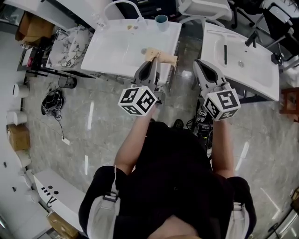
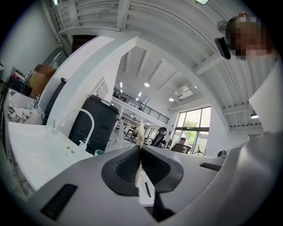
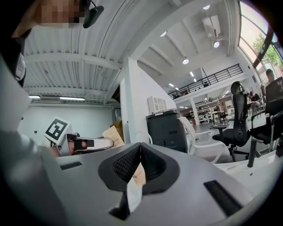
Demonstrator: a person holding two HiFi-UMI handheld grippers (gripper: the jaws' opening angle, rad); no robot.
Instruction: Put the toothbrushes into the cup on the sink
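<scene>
1. Currently the left tongs [image 1: 155, 63] are clenched on a flat tan card pack [image 1: 164, 57], held in the air over the near right corner of the sink [image 1: 112, 51]. The left gripper view shows the pack edge-on, pinched between the pads and sticking up past the tips.
2. No bare toothbrush shows. I judge the pack to be the toothbrushes' wrapping, though its contents are hidden.
3. The right tongs [image 1: 200, 64] are closed as well, apart from the pack. A small printed tan scrap [image 3: 139, 173] sits low between the pads; what it is I cannot tell.
4. The cup [image 1: 161, 21], teal and upright, stands at the far right corner of the sink, to the right of the tap [image 1: 122, 6]. Its inside is too small to read.
5. As I judge it, the pack is light, thin and bendy, so it may flap or tear if pinched at one edge. A hold nearer its middle would steady it.
6. A brush, once out, should be stiff, light and smooth. It is best taken across the handle, leaving one end free to drop into the cup.
</scene>
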